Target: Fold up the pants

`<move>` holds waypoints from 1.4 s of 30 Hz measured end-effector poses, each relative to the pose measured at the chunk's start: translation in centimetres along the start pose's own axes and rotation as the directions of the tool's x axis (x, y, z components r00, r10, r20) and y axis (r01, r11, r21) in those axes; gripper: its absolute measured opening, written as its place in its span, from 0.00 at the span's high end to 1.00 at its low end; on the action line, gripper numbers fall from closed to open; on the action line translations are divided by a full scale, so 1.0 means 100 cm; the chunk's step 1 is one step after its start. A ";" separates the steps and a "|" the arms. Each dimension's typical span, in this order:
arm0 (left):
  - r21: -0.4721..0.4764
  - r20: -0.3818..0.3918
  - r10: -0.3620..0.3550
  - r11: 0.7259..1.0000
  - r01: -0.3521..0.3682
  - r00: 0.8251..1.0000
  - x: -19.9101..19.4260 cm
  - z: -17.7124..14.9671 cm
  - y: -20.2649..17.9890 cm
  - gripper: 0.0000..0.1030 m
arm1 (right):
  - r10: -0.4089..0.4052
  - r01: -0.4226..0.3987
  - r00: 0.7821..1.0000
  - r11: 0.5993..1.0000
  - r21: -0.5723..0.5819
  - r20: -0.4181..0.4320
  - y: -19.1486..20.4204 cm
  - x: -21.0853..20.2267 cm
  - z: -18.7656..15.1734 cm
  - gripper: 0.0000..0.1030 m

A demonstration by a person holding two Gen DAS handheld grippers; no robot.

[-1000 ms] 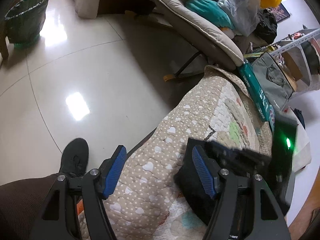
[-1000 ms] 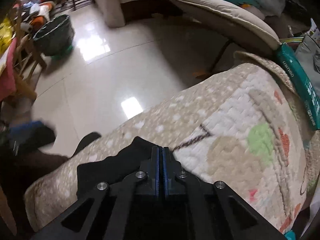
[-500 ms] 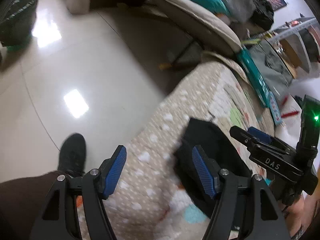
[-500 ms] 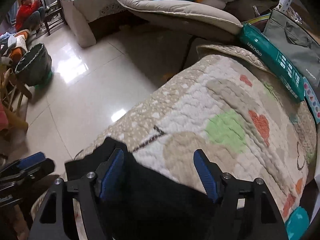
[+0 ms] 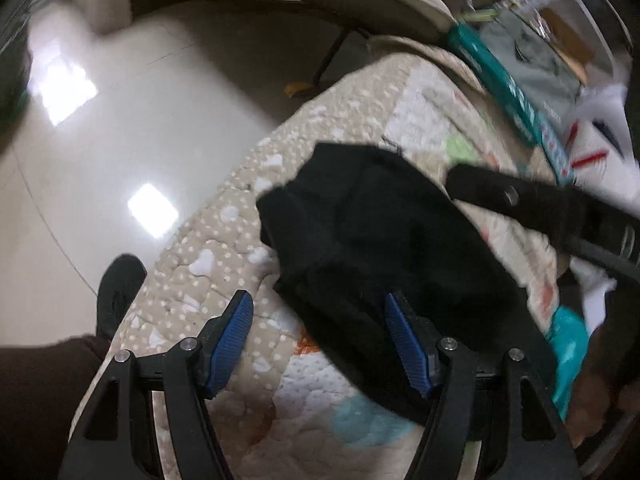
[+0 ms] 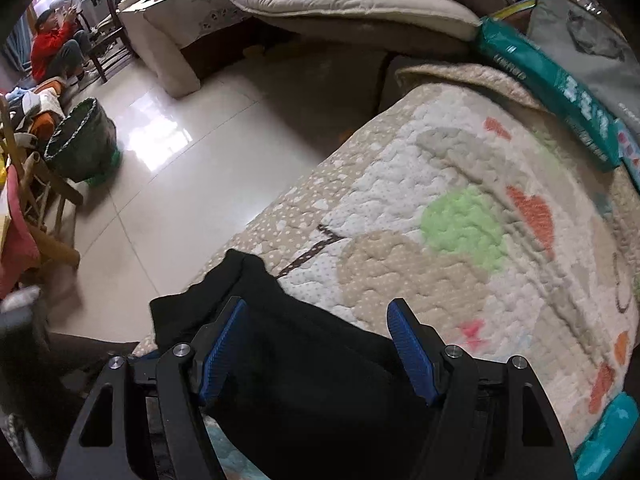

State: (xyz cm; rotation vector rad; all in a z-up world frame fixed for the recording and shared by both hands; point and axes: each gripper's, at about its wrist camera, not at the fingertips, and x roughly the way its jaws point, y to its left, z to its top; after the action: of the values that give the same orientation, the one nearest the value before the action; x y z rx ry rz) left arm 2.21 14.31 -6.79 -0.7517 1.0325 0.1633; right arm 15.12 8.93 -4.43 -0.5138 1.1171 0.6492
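Observation:
The black pants (image 5: 384,240) lie folded in a compact bundle on a quilted patterned blanket (image 5: 224,240); they also show in the right wrist view (image 6: 304,376). My left gripper (image 5: 318,340) is open and empty, just in front of the bundle's near edge, its right finger over the cloth. My right gripper (image 6: 316,348) is open and empty, hovering over the pants. The right gripper's body shows blurred in the left wrist view (image 5: 540,204), at the right of the pants.
The blanket (image 6: 460,216) covers a raised surface that ends at a tiled floor (image 6: 168,184) on the left. A green package (image 6: 552,92), a lounge chair (image 6: 360,4) and a dark basket (image 6: 80,140) stand beyond. My shoe (image 5: 118,292) is on the floor.
My right gripper opened and let go of the pants, then pulled back and up. The pants now lie folded on the blanket. My left gripper stayed open and moved up.

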 end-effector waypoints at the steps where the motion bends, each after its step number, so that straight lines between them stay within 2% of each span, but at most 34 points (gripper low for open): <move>1: 0.020 0.004 -0.006 1.000 0.006 1.000 0.000 0.000 -0.001 0.37 | 0.004 -0.004 1.000 1.000 -0.012 -0.010 0.004 0.007 0.001 0.25; 2: 0.027 0.000 -0.019 0.999 0.019 1.000 0.000 0.000 -0.001 0.48 | 0.009 -0.009 1.000 1.000 -0.020 -0.019 0.007 0.013 0.002 0.25; 6: 0.048 -0.016 -0.043 0.998 0.044 0.999 0.001 0.000 -0.003 0.65 | 0.002 -0.006 0.998 0.998 -0.069 -0.066 0.027 0.043 0.006 0.25; 7: 0.047 -0.022 -0.058 0.997 0.059 0.998 0.001 0.000 -0.003 0.72 | 0.005 -0.011 0.996 0.997 -0.081 -0.084 0.033 0.050 0.005 0.30; 8: 0.043 -0.027 -0.064 0.997 0.065 0.998 0.001 0.001 -0.003 0.74 | -0.006 -0.003 0.995 0.995 -0.095 -0.100 0.039 0.056 0.003 0.50; 9: 0.041 -0.029 -0.067 0.997 0.068 0.997 0.000 0.001 -0.004 0.75 | -0.035 0.025 0.995 0.994 -0.109 -0.096 0.044 0.058 0.002 0.51; 10: 0.036 -0.032 -0.070 0.997 0.071 0.997 0.000 0.001 -0.003 0.76 | -0.052 0.041 0.995 0.991 -0.125 -0.081 0.049 0.057 0.002 0.56; 13: 0.006 -0.043 -0.097 0.995 0.097 0.994 -0.003 0.001 0.000 0.79 | -0.047 0.041 0.997 0.994 -0.099 -0.066 0.046 0.048 0.002 0.68; 17: 0.002 -0.027 -0.146 0.989 0.147 0.989 -0.017 0.002 -0.009 0.81 | -0.024 0.023 1.000 0.998 -0.060 -0.008 0.035 0.020 -0.001 0.70; 22: 0.087 0.024 -0.176 0.981 0.173 0.984 -0.045 0.001 -0.046 0.81 | 0.004 -0.006 0.995 1.000 0.016 0.101 0.004 -0.034 -0.012 0.70; 26: 0.132 0.004 -0.223 0.966 0.220 0.975 -0.050 -0.003 -0.089 0.81 | -0.012 -0.004 0.988 0.995 0.103 0.154 -0.042 -0.069 -0.036 0.70; 30: 0.239 -0.047 -0.234 0.941 0.238 0.971 -0.038 -0.027 -0.146 0.81 | -0.039 0.004 0.987 0.975 0.221 0.154 -0.097 -0.085 -0.078 0.70; 34: 0.336 -0.138 -0.222 0.906 0.256 0.965 -0.010 -0.067 -0.194 0.80 | -0.071 0.035 0.993 0.941 0.335 0.096 -0.151 -0.083 -0.135 0.69; 36: 0.384 -0.194 -0.194 0.887 0.257 0.962 0.003 -0.091 -0.209 0.80 | -0.084 0.069 0.996 0.916 0.395 0.021 -0.175 -0.073 -0.161 0.63; 37: 0.399 -0.224 -0.190 0.877 0.268 0.956 0.006 -0.101 -0.212 0.78 | -0.117 0.115 0.993 0.899 0.422 -0.021 -0.186 -0.070 -0.172 0.62; 39: 0.422 -0.285 -0.205 0.850 0.315 0.936 0.004 -0.120 -0.211 0.73 | -0.177 0.181 0.983 0.851 0.493 -0.056 -0.211 -0.075 -0.197 0.50; 40: 0.437 -0.298 -0.211 0.837 0.330 0.931 -0.001 -0.126 -0.207 0.67 | -0.202 0.205 0.977 0.818 0.538 -0.065 -0.224 -0.082 -0.207 0.35; 41: 0.453 -0.306 -0.216 0.824 0.341 0.927 -0.006 -0.130 -0.204 0.62 | -0.242 0.237 0.968 0.774 0.588 -0.073 -0.236 -0.091 -0.218 0.27; 42: 0.464 -0.313 -0.221 0.814 0.351 0.924 -0.013 -0.132 -0.197 0.61 | -0.277 0.258 0.958 0.732 0.630 -0.071 -0.246 -0.099 -0.227 0.27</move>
State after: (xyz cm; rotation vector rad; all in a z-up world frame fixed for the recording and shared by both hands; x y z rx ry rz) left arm 1.15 -8.41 0.02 -0.4309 1.1154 -0.4717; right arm 14.76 -25.90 -2.00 -0.0672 1.1291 -0.0040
